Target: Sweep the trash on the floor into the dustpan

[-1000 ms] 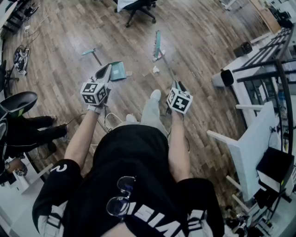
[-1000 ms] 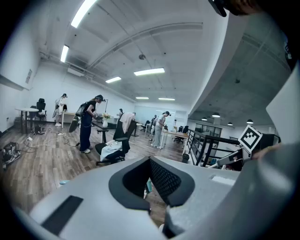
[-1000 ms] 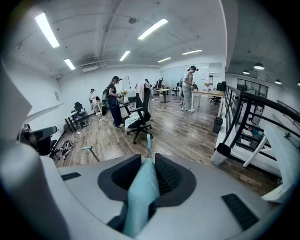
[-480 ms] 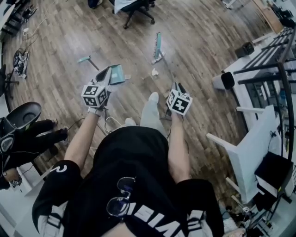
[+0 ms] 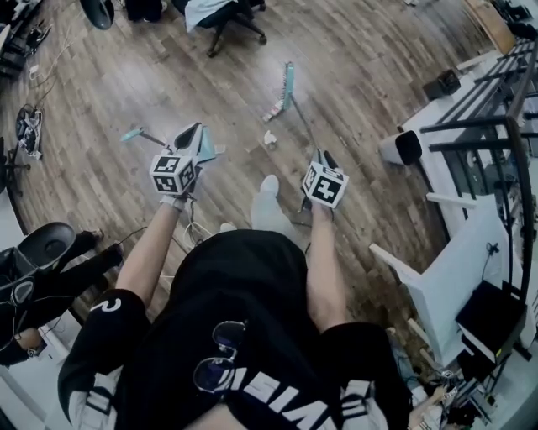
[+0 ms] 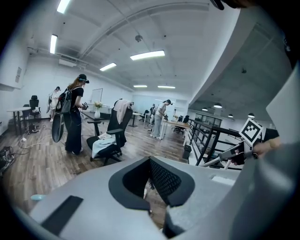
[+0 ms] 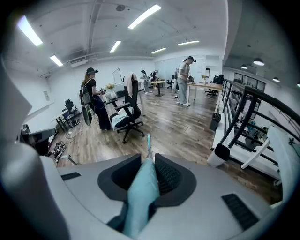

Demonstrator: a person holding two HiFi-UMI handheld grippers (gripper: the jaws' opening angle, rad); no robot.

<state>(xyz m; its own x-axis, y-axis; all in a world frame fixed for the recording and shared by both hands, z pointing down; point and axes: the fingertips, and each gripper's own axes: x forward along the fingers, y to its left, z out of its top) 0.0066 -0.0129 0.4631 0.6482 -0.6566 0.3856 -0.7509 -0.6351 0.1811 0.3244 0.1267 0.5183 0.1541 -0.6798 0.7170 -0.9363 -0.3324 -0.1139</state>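
Note:
A crumpled white piece of trash point(image 5: 269, 137) lies on the wood floor between the two tools. The teal broom head point(image 5: 284, 88) rests on the floor beyond it. Its grey handle runs back into my right gripper point(image 5: 322, 159), which is shut on the teal handle point(image 7: 143, 197). My left gripper point(image 5: 192, 137) hovers over the teal dustpan point(image 5: 208, 149), whose stick and teal grip point(image 5: 131, 134) stretch off to the left. In the left gripper view the left gripper point(image 6: 151, 185) shows only a narrow slit of floor between its pads, and any hold on the dustpan is hidden.
An office chair point(image 5: 223, 17) stands ahead. A white bin point(image 5: 403, 147), a black railing point(image 5: 496, 126) and a white table point(image 5: 454, 277) line the right. A seated person's legs point(image 5: 50, 269) are at the left, and other people point(image 6: 72, 117) stand further off.
The head view has swung, so the chair and floor items slid left and down. The dustpan's stick now points further left of my left gripper. The right gripper still holds the broom.

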